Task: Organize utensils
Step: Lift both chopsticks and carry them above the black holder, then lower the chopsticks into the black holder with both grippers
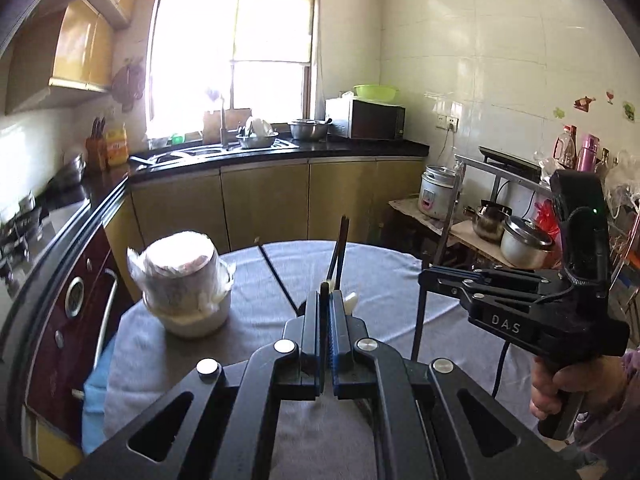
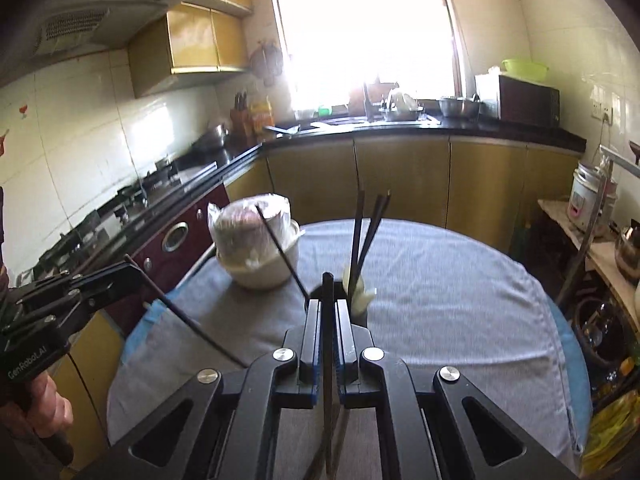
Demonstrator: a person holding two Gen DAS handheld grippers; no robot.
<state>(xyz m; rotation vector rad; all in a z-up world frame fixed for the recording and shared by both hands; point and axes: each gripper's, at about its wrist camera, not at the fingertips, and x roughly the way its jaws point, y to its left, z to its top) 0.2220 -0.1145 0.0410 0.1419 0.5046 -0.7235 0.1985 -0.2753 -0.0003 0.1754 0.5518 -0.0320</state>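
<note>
Chopsticks (image 2: 358,232) are already standing in the dark holder (image 2: 338,288) near the middle of the bench (image 2: 460,300), with a pale utensil, maybe a spoon (image 2: 362,294), sitting beside them. One more stick (image 2: 280,248) is leaning out to the left, towards the wrapped bowl (image 2: 256,248); its lower end seems to be resting in the holder, though the fingers are blocking that spot and I am not sure.

So part of the sorting is looking done, and two sticks are waiting their turn in the air. The left gripper (image 1: 325,300) is clenching its fingers on a single chopstick (image 2: 180,312), which is slanting down across the grey cloth. The right gripper (image 2: 329,300) is likewise squeezing a single dark stick (image 2: 328,288), which is running straight back between its fingers, tip poking just past them. Both grippers are hanging above the bench, the right one lined up almost directly with the holder, the left one well off to the side near the bench edge.

Nothing else loose is showing on the cloth, so I am judging that these two sticks are the last of it: each is needing to be tipped upright, dropped into the holder's mouth and let go, and the leaning one may be wanting a nudge to stand with the rest.
</note>
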